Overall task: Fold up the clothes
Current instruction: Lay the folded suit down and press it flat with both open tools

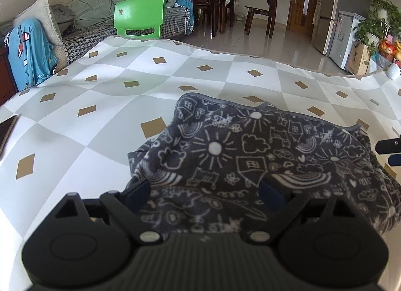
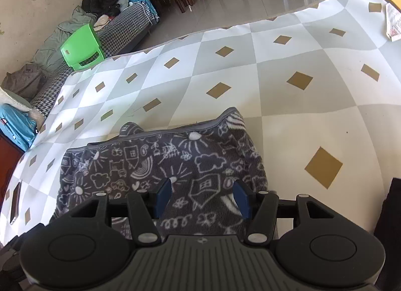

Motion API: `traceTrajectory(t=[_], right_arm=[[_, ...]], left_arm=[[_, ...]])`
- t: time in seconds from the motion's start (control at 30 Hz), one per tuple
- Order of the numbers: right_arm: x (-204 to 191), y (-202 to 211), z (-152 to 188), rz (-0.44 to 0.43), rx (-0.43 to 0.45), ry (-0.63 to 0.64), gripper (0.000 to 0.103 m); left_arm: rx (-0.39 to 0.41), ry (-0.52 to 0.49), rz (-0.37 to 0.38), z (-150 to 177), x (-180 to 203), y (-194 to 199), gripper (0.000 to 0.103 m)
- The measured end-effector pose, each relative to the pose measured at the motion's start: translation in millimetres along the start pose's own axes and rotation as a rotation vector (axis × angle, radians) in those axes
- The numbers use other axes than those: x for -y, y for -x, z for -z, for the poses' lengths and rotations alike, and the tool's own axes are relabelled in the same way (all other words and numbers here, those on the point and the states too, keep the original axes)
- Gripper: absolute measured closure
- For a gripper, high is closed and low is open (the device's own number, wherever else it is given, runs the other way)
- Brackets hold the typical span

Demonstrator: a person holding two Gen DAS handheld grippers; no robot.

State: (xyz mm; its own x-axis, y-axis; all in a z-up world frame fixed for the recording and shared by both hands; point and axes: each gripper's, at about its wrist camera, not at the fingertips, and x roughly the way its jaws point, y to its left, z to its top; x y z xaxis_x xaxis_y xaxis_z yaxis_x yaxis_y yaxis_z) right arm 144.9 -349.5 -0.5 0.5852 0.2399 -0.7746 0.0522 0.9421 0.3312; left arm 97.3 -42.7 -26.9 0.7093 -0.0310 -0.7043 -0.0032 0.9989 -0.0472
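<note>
Left wrist view: we see the grey doodle-print garment [image 1: 250,155] lying bunched on the checked surface [image 1: 100,95], layers doubled over, edges uneven; the left gripper [image 1: 205,190] hovers over its near part, fingers wide, holding nothing. Right wrist view: the garment [image 2: 155,163] shows a piped hem across the far side; the right gripper [image 2: 203,198] stands wide above it, empty. We judge it partly folded, not yet neat.

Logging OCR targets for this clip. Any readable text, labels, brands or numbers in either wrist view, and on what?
None can be read.
Fridge door: stickers and magnets, too small to read.
White cabinet beside it: printed graphic, blurred.
Paper at the table's far right edge: red and black print, illegible.
Grey garment: doodle drawings only, no legible words.
</note>
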Motion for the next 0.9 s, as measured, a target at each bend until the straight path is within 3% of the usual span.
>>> traceTrajectory(t=[0.13,0.23,0.43,0.9], right_arm=[[-3,6,16,-0.028,-0.029,-0.001,0.049],[-9,-5,33,0.027,-0.079,0.08,0.048],[-19,-23,60,0.126,-0.091,0.257,0.042],[-36,-25,89,0.169,-0.094,0.395,0.034]], left_arm=[[-0.02,-0.019,-0.004,12,7,0,0.005],[-0.043,-0.071,-0.041,21,10,-8,0.002],[-0.059,-0.136,-0.07,40,10,-17,0.0],[-0.07,-0.123,-0.082,61,0,-3,0.0]])
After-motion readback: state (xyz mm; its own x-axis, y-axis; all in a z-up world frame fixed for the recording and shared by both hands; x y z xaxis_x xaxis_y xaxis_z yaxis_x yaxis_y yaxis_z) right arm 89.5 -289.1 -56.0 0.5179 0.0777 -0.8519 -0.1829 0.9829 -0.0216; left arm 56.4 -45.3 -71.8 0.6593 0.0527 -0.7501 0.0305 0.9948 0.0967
